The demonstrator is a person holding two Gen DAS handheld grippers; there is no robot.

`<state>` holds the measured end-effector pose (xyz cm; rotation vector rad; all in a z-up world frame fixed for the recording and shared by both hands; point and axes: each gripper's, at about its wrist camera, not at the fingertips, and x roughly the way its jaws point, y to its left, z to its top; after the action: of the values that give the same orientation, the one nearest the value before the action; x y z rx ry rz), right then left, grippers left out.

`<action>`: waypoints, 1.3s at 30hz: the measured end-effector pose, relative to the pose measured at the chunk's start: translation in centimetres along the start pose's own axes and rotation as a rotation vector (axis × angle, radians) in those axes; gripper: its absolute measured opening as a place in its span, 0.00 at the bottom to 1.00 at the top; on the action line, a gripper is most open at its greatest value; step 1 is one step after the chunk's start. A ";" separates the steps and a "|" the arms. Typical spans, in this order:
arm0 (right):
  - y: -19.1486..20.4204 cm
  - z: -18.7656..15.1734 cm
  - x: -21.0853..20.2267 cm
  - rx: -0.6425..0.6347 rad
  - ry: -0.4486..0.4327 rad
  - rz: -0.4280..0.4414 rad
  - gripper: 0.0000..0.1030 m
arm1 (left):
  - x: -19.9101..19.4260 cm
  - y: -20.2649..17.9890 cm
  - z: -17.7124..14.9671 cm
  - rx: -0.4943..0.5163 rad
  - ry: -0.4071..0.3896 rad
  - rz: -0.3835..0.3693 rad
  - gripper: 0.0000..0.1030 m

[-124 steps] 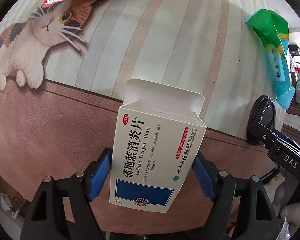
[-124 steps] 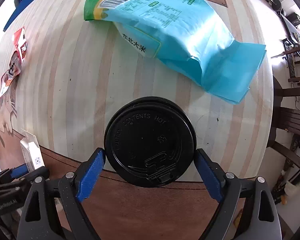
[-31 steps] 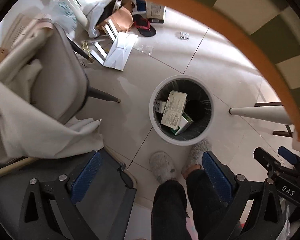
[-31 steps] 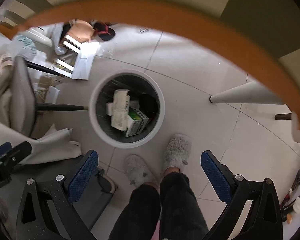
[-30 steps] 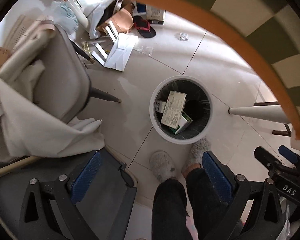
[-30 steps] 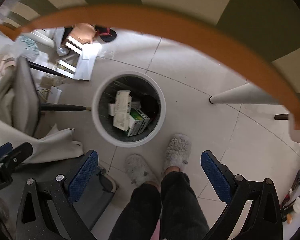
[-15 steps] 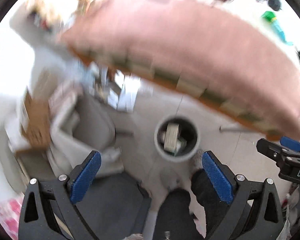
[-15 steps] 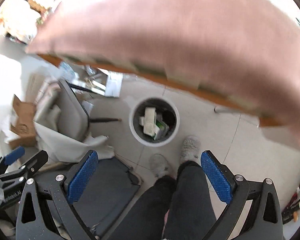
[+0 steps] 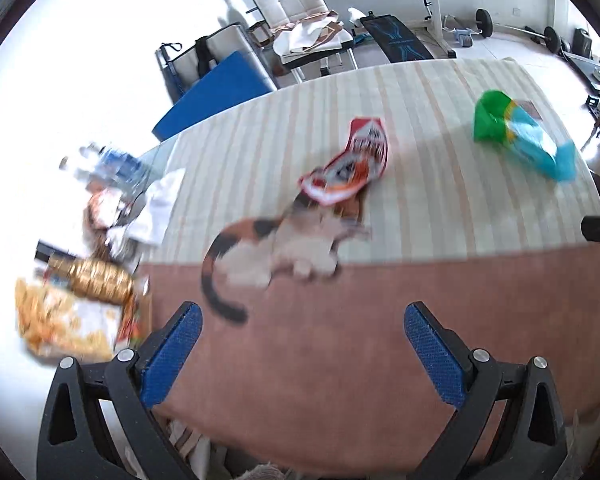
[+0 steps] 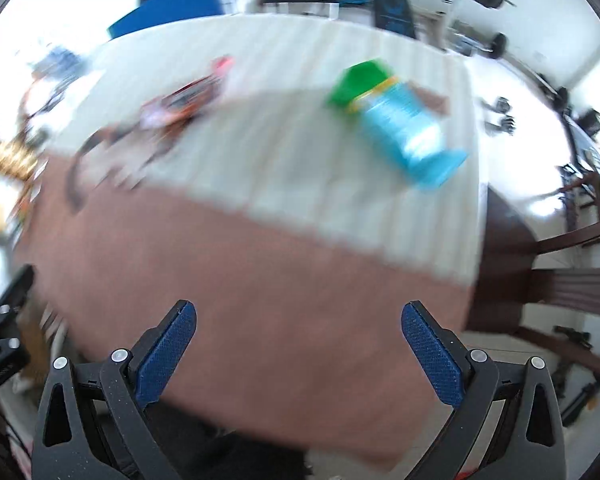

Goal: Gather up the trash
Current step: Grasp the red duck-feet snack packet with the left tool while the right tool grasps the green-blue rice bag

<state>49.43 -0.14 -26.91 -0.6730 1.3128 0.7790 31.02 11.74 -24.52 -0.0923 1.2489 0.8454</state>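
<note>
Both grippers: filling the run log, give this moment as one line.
left gripper: open, empty | right gripper: open, empty | left on table: red wrapper, green-blue bag

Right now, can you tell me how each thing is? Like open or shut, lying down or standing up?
Left gripper: open, holding nothing.
Right gripper: open, holding nothing.
Red snack wrapper: lying flat and crumpled on the tablecloth.
Green and blue bag: lying on its side on the tablecloth.
Tablecloth: spread over the table, cat picture showing.
White cloth: rumpled at the table's left edge.
</note>
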 end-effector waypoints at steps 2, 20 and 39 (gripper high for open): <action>-1.6 4.5 2.3 -0.009 0.029 -0.041 1.00 | 3.0 -1.1 3.2 0.021 0.026 0.002 1.00; -2.6 20.0 17.5 -0.155 0.281 0.032 1.00 | 15.9 -1.9 14.4 0.102 0.182 -0.169 1.00; -9.8 23.4 13.8 0.099 0.271 0.255 1.00 | 20.0 -7.0 13.3 0.172 0.483 -0.555 0.99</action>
<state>72.02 14.58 -37.31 -0.5513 1.6970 0.8411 47.06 23.61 -39.60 -0.5041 1.6333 0.2315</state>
